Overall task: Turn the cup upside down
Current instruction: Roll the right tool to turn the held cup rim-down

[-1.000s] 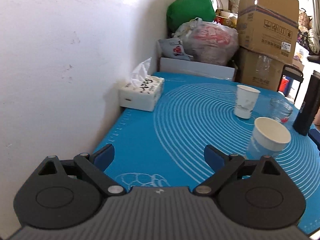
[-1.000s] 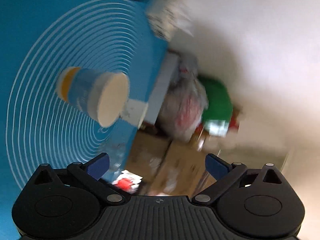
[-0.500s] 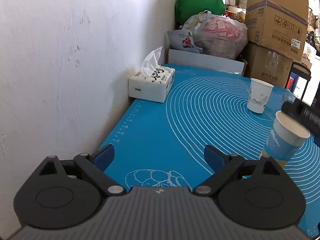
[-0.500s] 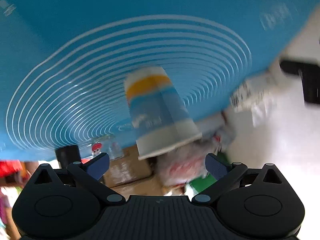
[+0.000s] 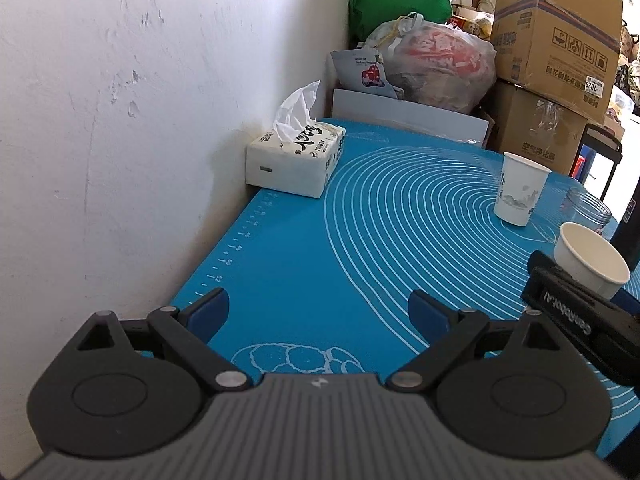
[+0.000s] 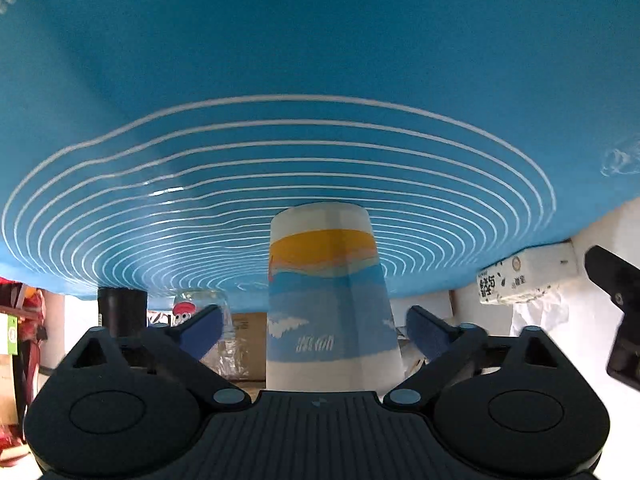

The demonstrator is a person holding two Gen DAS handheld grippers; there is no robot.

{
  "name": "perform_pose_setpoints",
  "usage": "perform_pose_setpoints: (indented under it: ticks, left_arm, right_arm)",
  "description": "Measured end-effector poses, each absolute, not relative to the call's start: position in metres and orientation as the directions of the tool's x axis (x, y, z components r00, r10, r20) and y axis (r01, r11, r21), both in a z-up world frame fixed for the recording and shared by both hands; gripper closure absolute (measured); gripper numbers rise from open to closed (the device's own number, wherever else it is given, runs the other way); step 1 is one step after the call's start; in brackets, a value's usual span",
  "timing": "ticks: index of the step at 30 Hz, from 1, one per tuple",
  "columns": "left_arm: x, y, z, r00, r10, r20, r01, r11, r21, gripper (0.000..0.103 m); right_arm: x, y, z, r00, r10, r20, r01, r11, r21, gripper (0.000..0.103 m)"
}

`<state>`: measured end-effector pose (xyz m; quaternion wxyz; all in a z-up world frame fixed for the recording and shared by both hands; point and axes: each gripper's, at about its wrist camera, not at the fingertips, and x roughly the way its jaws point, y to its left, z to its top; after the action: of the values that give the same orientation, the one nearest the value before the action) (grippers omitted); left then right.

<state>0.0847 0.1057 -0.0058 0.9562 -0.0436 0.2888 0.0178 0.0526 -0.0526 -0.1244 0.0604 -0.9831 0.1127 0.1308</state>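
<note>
A paper cup [image 6: 330, 300] with blue, orange and white print stands upright on the blue mat [image 6: 280, 60]. The right wrist view is turned upside down. My right gripper [image 6: 316, 332] is open, its fingers on either side of the cup near its rim, not touching it. The same cup [image 5: 592, 258] shows at the right edge of the left wrist view, mouth up, with the right gripper's black body in front of it. My left gripper [image 5: 318, 312] is open and empty, low over the mat's near left part.
A second white paper cup [image 5: 520, 188] stands further back. A glass jar [image 5: 586, 208] and a dark bottle [image 5: 630, 224] stand at the right. A tissue box [image 5: 296, 152] sits by the white wall. Bags and cardboard boxes [image 5: 556, 36] are piled behind the table.
My right gripper has rolled over until its view is upside down and has closed in around the cup. The left gripper has shifted slightly; the cup stays upright on the mat.
</note>
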Motion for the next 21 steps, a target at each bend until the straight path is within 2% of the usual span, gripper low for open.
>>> perform_pose_setpoints:
  ticks: [4,9,13,15,18,21]
  left_arm:
    - [0.085,0.105,-0.007,0.83,0.007,-0.557,-0.056,0.996,-0.071,0.007]
    - [0.085,0.101,-0.005,0.829,-0.004,-0.559,-0.045,0.996,-0.074,0.007]
    - [0.085,0.098,-0.003,0.831,-0.01,-0.556,-0.037,0.997,-0.073,0.007]
    - [0.085,0.096,-0.001,0.833,-0.012,-0.553,-0.034,0.997,-0.073,0.007]
    - [0.085,0.093,0.002,0.835,-0.027,-0.549,-0.025,0.996,-0.087,0.008]
    - [0.085,0.088,0.004,0.839,-0.037,-0.544,-0.019,0.995,-0.097,0.007]
  right_arm:
    - [0.057,-0.048,-0.119,0.94,-0.209,-0.27,-0.251,-0.959,-0.129,0.044]
    - [0.058,-0.045,-0.104,0.937,-0.2,-0.285,-0.269,-0.935,-0.23,0.045]
    - [0.063,-0.033,-0.076,0.917,-0.224,-0.331,-0.363,-0.813,-0.455,0.045]
    - [0.071,-0.029,-0.054,0.913,-0.215,-0.348,-0.395,-0.681,-0.616,0.045]
    - [0.087,-0.028,-0.015,0.891,-0.212,-0.402,-0.452,-0.318,-0.833,0.045]
    - [0.1,-0.046,0.015,0.881,-0.169,-0.442,-0.431,0.102,-0.897,0.045]
